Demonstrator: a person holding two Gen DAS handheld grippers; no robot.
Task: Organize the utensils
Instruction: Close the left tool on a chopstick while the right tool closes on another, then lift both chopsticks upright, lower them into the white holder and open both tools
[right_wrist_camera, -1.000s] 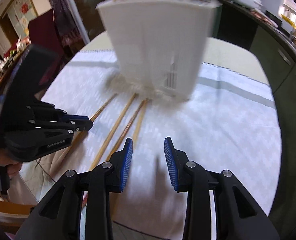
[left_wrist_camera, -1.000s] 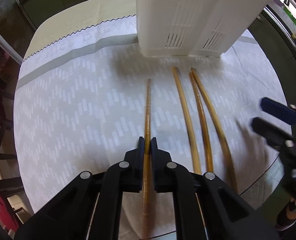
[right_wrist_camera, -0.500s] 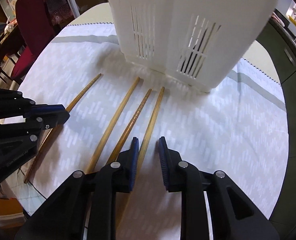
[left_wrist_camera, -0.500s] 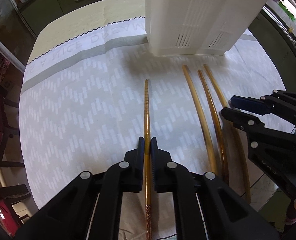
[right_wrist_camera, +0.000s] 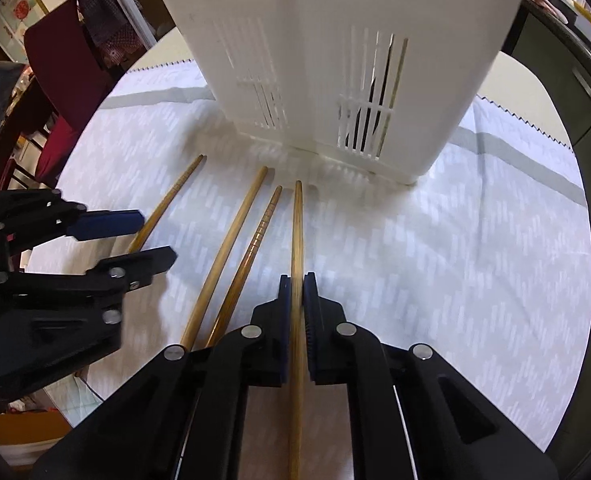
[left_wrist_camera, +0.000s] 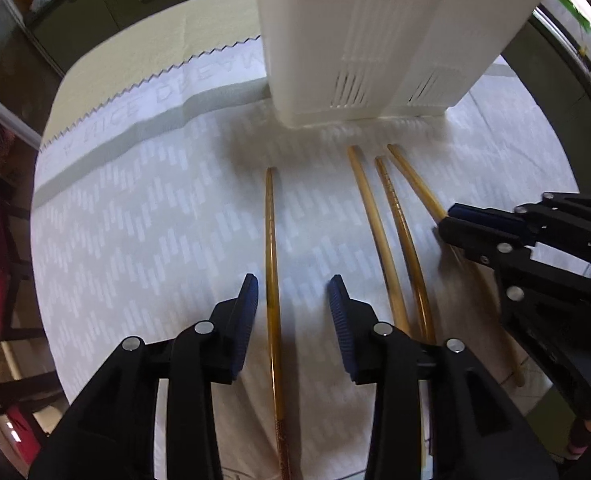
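Left wrist view: the left gripper (left_wrist_camera: 293, 296) has just been opening; its blue pads stand apart on either side of a slender amber wooden chopstick (left_wrist_camera: 270, 240), which lies on the white patterned cloth-covered surface (left_wrist_camera: 135, 220). Right wrist view: the right gripper (right_wrist_camera: 297, 292) has just closed, pads clamped on the rightmost tan chopstick (right_wrist_camera: 297, 224), before the tall white slotted plastic utensil holder (right_wrist_camera: 335, 40).

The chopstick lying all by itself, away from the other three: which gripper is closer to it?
Left. The left gripper has its open jaws on either side of that lone chopstick. The right gripper is shut on the farthest chopstick.
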